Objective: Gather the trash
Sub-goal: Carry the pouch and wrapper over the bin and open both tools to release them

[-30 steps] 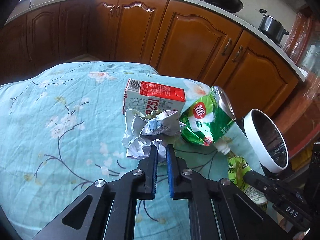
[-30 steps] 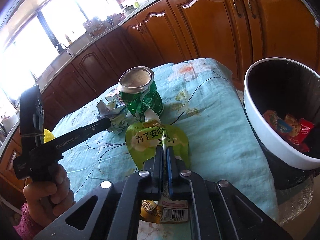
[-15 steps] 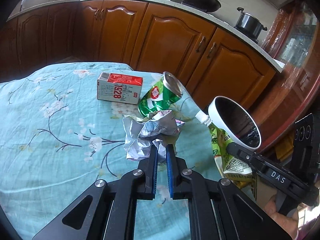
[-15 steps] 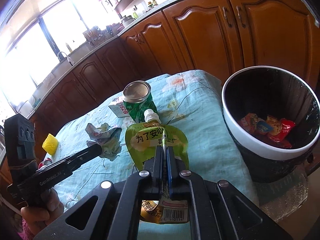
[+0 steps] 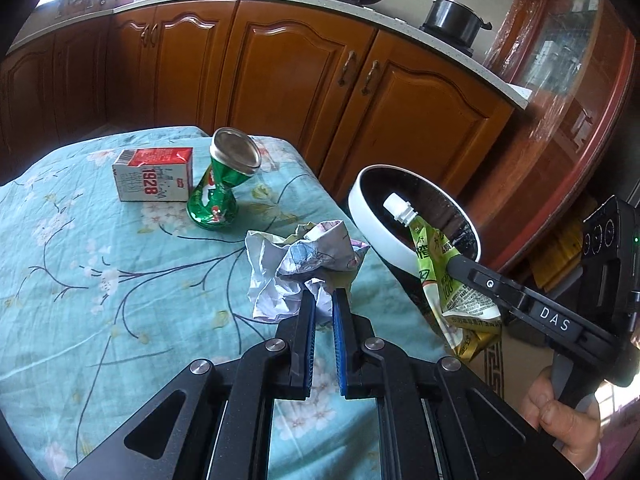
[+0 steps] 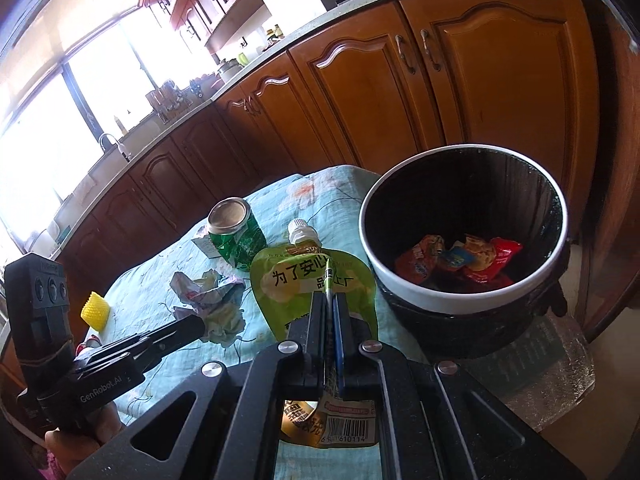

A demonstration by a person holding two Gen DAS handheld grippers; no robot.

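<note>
A: State of the left tongs (image 5: 323,300)?

B: Clamped on the crumpled paper (image 5: 296,268). The blue pads pinch its near edge; the wad hangs above the floral cloth of the counter (image 5: 80,320), near the counter's right edge.

A: State of the right tongs (image 6: 330,300)?

B: Clamped on the green spouted pouch (image 6: 288,280). The pads grip it edge-on; the white cap points away from the tongs. In the left wrist view the pouch (image 5: 436,264) hangs with its cap in front of the bin opening.

A: Position of the bin?

B: The trash bin (image 6: 400,288), black with a white rim, stands off the counter's right edge, below counter level. Red and orange snack wrappers (image 6: 460,260) lie at its bottom.

A: Items remaining on the counter?

B: A crushed green can (image 5: 218,188), upright and leaning, just beside a red-and-white carton (image 5: 152,174) marked 1928. A yellow ridged object (image 6: 95,309) sits near the far-left edge in the right wrist view.

A: Operator?

B: One hand (image 5: 560,412) shows on the right tongs' handle.
</note>
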